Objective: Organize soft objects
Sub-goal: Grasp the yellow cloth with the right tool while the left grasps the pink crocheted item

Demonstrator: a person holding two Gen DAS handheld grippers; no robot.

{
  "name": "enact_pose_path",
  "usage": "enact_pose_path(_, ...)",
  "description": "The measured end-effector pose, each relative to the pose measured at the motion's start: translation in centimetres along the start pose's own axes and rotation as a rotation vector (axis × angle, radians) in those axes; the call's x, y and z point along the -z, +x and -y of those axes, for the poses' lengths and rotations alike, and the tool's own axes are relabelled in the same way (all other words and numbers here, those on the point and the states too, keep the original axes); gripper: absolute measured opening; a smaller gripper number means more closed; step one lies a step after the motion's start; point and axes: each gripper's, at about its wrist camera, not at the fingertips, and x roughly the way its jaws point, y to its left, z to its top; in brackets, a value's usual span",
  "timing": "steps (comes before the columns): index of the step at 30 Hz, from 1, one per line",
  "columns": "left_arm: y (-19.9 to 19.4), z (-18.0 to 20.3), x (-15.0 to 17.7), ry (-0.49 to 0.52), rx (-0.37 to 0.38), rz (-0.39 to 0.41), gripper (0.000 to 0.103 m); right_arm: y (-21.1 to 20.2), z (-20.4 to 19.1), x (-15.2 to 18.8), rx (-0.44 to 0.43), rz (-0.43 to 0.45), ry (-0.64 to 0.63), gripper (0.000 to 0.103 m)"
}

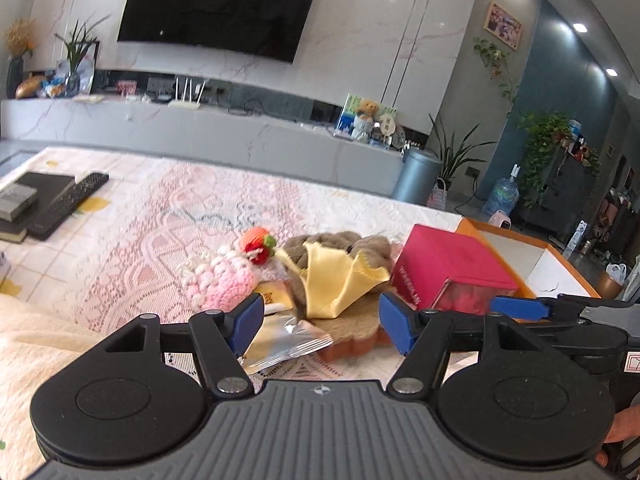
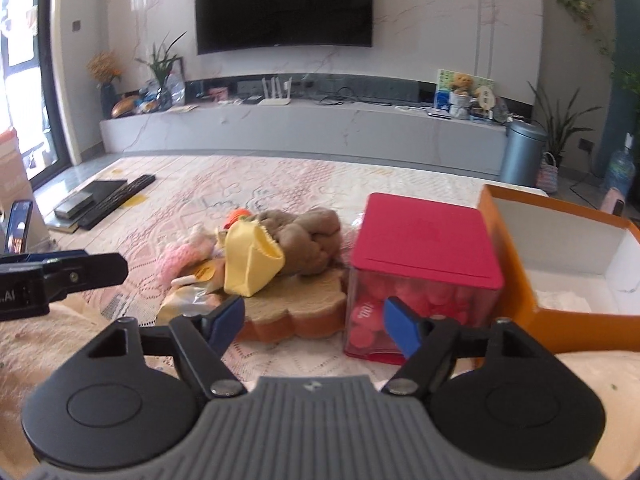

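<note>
- Both grippers empty, jaws spread wide. My left gripper (image 1: 320, 322) sits low centre of its view, my right gripper (image 2: 314, 322) low centre of its own.
- Soft stuff is one heap mid-frame on the lace cloth (image 1: 140, 240): pink knit toy (image 1: 222, 280), yellow cloth (image 1: 340, 276) draped over a brown plush (image 1: 340, 242), all resting on or against a toast-shaped cushion (image 2: 296, 312).
- Foil packet (image 1: 288, 344) lies at the heap's near edge, right under my left jaws. Not soft, so leave it.
- Orange box (image 2: 516, 256), open and white inside, far right; looks like the drop spot, my guess.
- Red box (image 2: 420, 240) stands between heap and orange box, touching the cushion.
- Plan: take the yellow cloth first, it's on top. Pinch at a fold, not a flat edge, lift straight up so the plush doesn't drag.
- Carry it high over the red box.
</note>
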Motion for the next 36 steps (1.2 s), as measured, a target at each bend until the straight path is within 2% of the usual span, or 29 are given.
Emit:
enact_pose_path(3,0.9,-1.0,0.1,-0.015,-0.017,-0.043,0.075,1.6,-0.5,-0.6,-0.028,-0.029,-0.015,0.059)
enact_pose_path(15,4.1,-4.0,-2.1,-0.091,-0.091,-0.076,0.072,8.5,-3.8,-4.0,-0.106,-0.016,-0.163,0.059)
enact_pose_path(20,4.6,-4.5,-1.9,-0.111,-0.09,-0.085,0.069,11.5,-4.7,-4.1,-0.12,-0.045,-0.199,0.057)
enact_pose_path(26,5.5,-4.2,-1.7,-0.093,-0.095,-0.122,0.069,13.6,-4.9,-2.6,-0.141,-0.096,-0.207,0.044)
enact_pose_path(30,6.3,-4.3,-1.8,-0.109,-0.125,-0.149,0.069,14.5,-4.3,-2.5,-0.141,-0.117,-0.179,0.018)
enact_pose_path(32,6.7,-4.4,-2.0,-0.119,-0.143,-0.15,0.071,14.4,-3.8,-2.5,-0.155,-0.115,-0.16,0.011)
enact_pose_path(36,9.1,-4.5,-2.6,-0.112,-0.169,-0.171,0.074,14.2,-3.3,-2.4,-0.169,-0.113,-0.125,0.009)
